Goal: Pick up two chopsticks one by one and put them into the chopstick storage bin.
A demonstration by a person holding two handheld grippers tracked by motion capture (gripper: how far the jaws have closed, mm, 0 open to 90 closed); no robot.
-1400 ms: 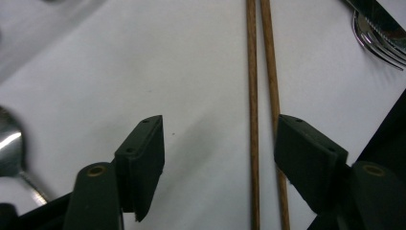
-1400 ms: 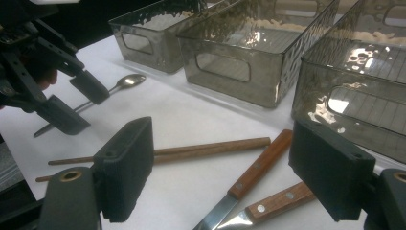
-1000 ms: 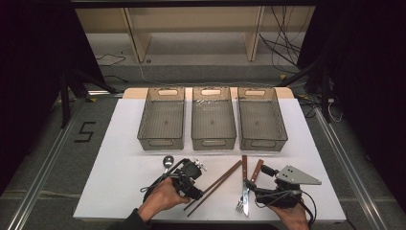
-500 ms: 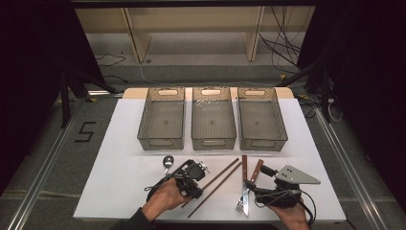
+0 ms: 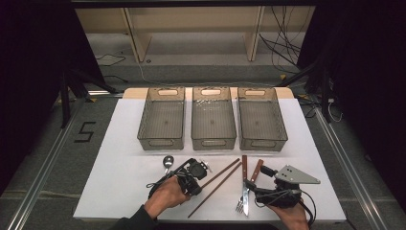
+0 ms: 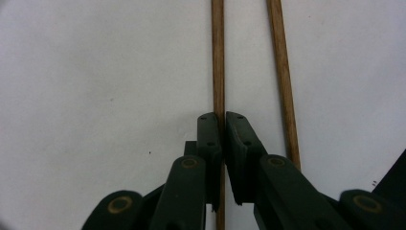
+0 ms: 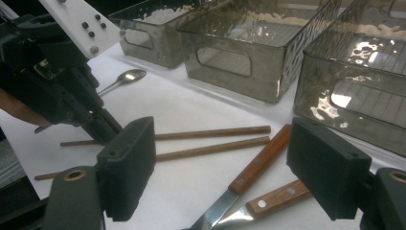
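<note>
1. At the near edge of the white table [image 5: 119, 191], the person's left hand [image 5: 165, 194] holds the left gripper [image 5: 194, 178] low, tipped down onto a pair of slim brown wooden chopsticks [image 5: 216, 184] lying slantwise.
2. In the left gripper view, its black jaws have just been closing and now pinch one chopstick [image 6: 218, 57]; the second chopstick [image 6: 282, 81] lies free just beside the jaws.
3. The right hand [image 5: 289, 215] rests the right gripper [image 5: 258, 184] near the table's front, jaws standing wide apart with nothing between them, over a wooden-handled knife [image 5: 244, 184] and a wooden-handled fork [image 5: 249, 189].
4. A silver metal spoon [image 5: 167, 162] lies near the left gripper; three smoky clear plastic bins [image 5: 213, 120] stand in a row beyond.
5. A black "5" [image 5: 86, 132] marks the floor at left.
</note>
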